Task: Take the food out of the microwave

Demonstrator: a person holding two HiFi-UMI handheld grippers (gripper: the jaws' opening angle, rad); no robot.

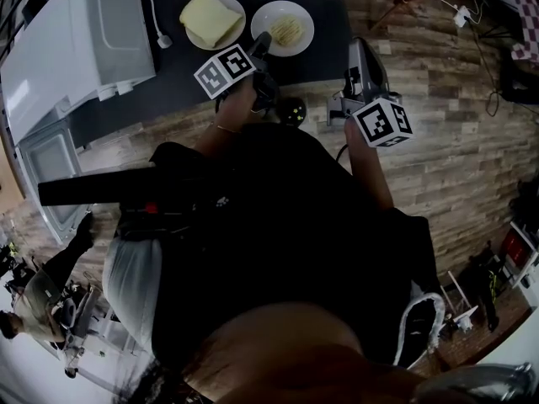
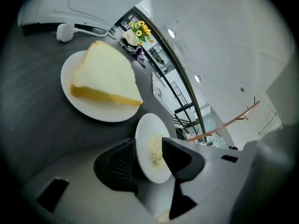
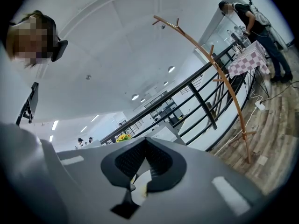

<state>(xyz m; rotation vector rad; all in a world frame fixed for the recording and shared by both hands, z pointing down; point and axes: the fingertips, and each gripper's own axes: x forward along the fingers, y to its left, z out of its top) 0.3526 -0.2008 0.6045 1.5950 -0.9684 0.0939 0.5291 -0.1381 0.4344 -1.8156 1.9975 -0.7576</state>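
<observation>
Two white plates lie on the dark counter. One carries a thick yellow wedge of cake; the smaller plate holds pale shredded food. My left gripper reaches onto the counter, its jaws apart on either side of the small plate's near rim, and the pads do not press on it. My right gripper hovers over the counter's right edge, pointing out into the room. Its jaws meet at the tips with nothing between them.
The white microwave stands at the counter's left end with its door swung open towards me. A white plug and cable lie beside the cake plate. A wooden coat stand and a railing are to the right.
</observation>
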